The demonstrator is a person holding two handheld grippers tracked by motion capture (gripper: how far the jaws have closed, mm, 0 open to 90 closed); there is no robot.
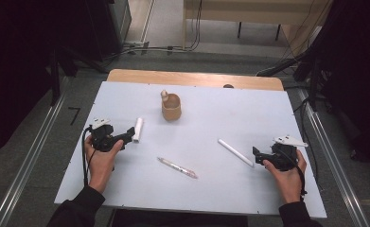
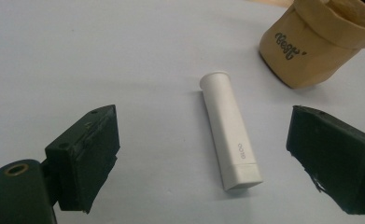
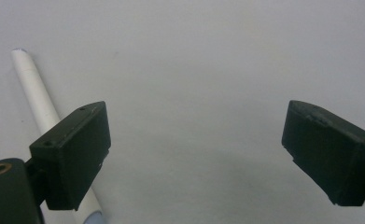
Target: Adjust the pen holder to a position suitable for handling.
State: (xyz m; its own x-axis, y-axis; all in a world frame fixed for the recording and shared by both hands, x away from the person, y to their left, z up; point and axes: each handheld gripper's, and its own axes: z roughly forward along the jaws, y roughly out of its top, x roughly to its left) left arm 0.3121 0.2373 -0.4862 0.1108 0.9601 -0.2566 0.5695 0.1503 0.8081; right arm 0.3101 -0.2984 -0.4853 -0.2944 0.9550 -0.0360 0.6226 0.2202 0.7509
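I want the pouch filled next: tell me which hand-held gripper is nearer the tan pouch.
Left. The left hand-held gripper sits left of and below the tan pouch; the right hand-held gripper lies far to its lower right.

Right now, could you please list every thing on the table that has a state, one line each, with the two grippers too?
left gripper: open, nothing held, the white tube lies between its jaws untouched.
right gripper: open, empty.
white tube: lying flat, cap on.
white stick: lying flat, beside the right gripper.
pen: lying flat, mid-table.
tan pouch: upright, top open, something pale stands at its rim.
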